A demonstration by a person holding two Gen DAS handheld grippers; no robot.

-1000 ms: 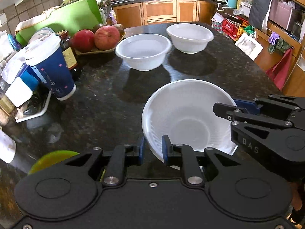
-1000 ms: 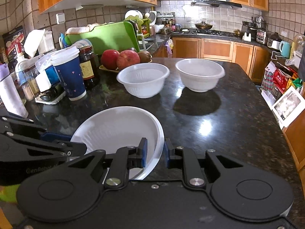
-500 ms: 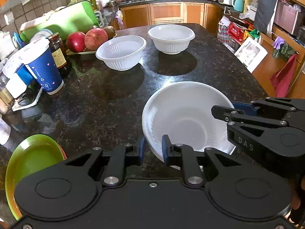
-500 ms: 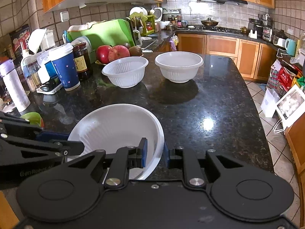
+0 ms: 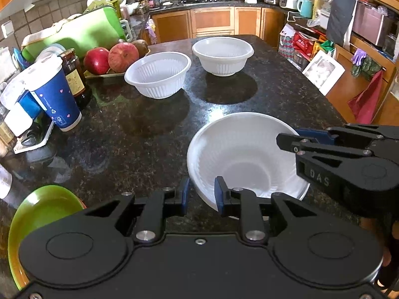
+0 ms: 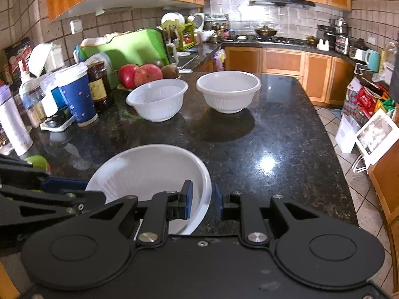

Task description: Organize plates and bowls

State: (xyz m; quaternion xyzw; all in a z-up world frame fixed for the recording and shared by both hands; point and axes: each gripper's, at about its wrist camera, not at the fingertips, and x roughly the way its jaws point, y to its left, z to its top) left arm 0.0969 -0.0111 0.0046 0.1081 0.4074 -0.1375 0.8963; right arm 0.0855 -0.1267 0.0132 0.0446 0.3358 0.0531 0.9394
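**Two grippers on one white bowl**

Left gripper (image 5: 201, 194) straddles the near-left rim of the large white bowl (image 5: 245, 154), one blue pad outside the wall, one inside; right gripper (image 6: 201, 199) straddles the opposite rim in the same way. Each is clenched on the rim, pads set narrowly. Ahead of both, well apart from them on the dark countertop (image 6: 286, 134), stand a ribbed white bowl (image 5: 157, 77) and a second white bowl (image 5: 222, 55), side by side. A green plate (image 5: 37, 211) lies left of the left gripper.
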